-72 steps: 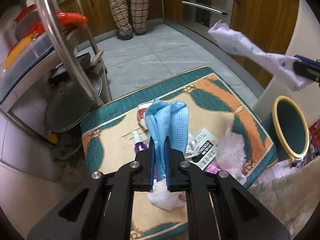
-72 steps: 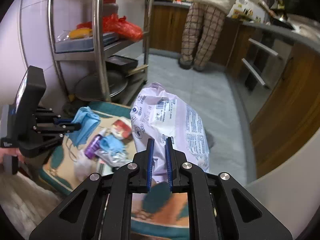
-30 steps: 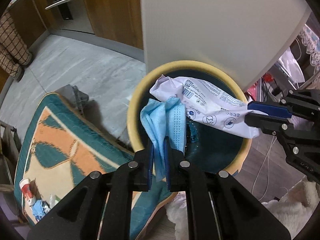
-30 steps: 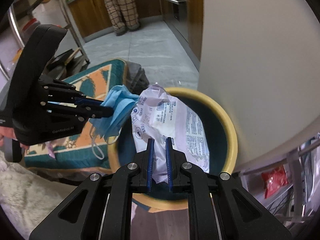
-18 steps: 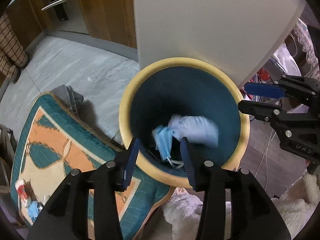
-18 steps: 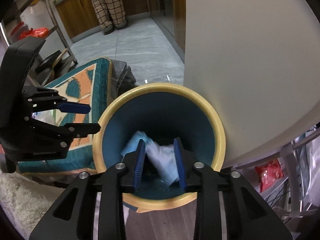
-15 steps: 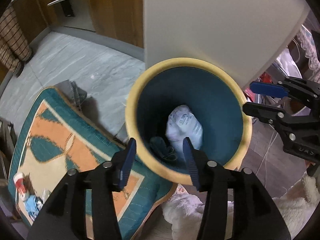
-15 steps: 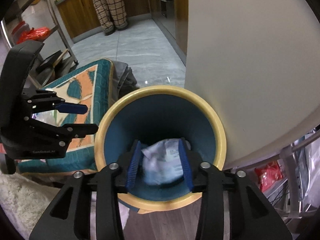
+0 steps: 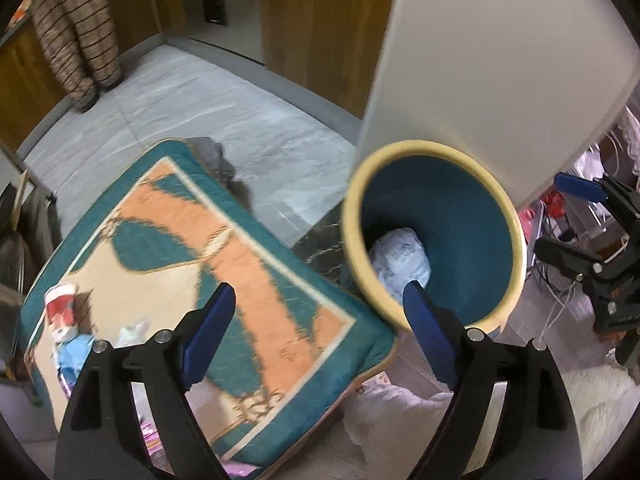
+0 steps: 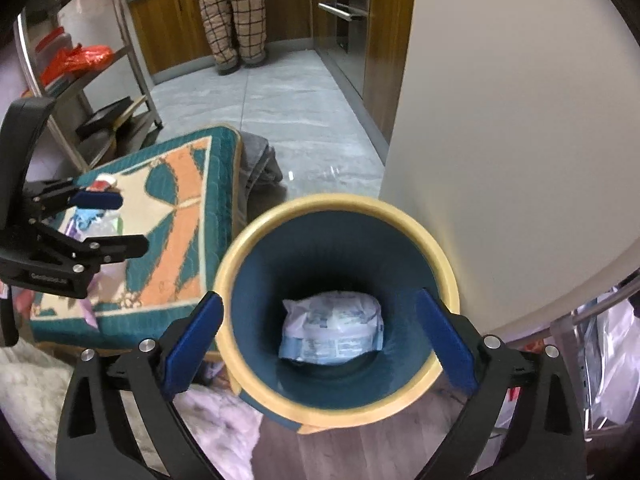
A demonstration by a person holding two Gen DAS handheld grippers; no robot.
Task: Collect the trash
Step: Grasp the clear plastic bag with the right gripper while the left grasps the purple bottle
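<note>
The right claw is hanging directly over the waste bin, a teal bin with a yellow rim, and its jaws are opening wide with nothing between them. Down at the bottom of the bin, a white printed plastic packet is lying crumpled.

The left claw is hovering over the patterned cushion in teal and orange, and its jaws are opening too, empty. In the left wrist view the bin is sitting at about two o'clock of this claw, just beside the cushion's corner, with the packet showing inside it.

More litter is lying on the cushion at about nine o'clock: a small red-and-white wrapper and a blue face mask just below it.

At twelve o'clock in the right wrist view a person in checked trousers is standing by the wooden cabinets.
</note>
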